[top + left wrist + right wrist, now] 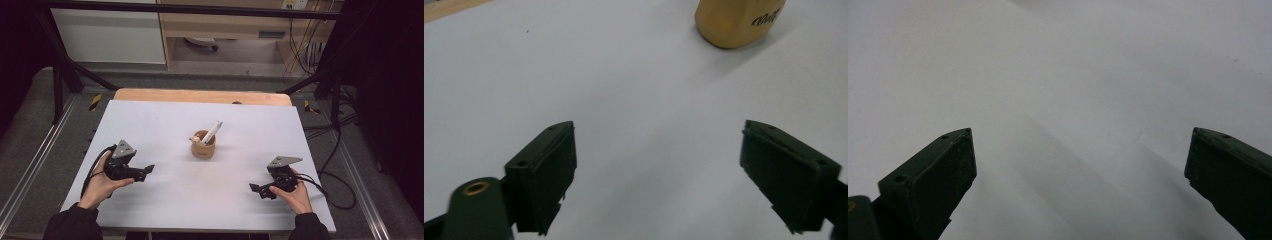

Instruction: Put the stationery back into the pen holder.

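Note:
A small wooden cup (203, 146) stands near the middle of the white table top (165, 125), with a white pen-like stick (214, 131) and a short wooden piece leaning out of it. Left of the cup, low over the table, my left gripper (148, 170) is open with nothing between its jaws. From the left gripper view the cup's base (736, 22) sits ahead at the upper right, well beyond the gripper (658, 165). My right gripper (254, 189) rests open near the front right, pointing left. Its own view has the gripper (1080, 172) over bare white surface.
A wooden table edge (200, 95) shows behind the white top. Black frame bars (65, 65) cross the back and sides, and cables (340, 165) trail on the floor at the right. A cabinet and shelf stand far behind.

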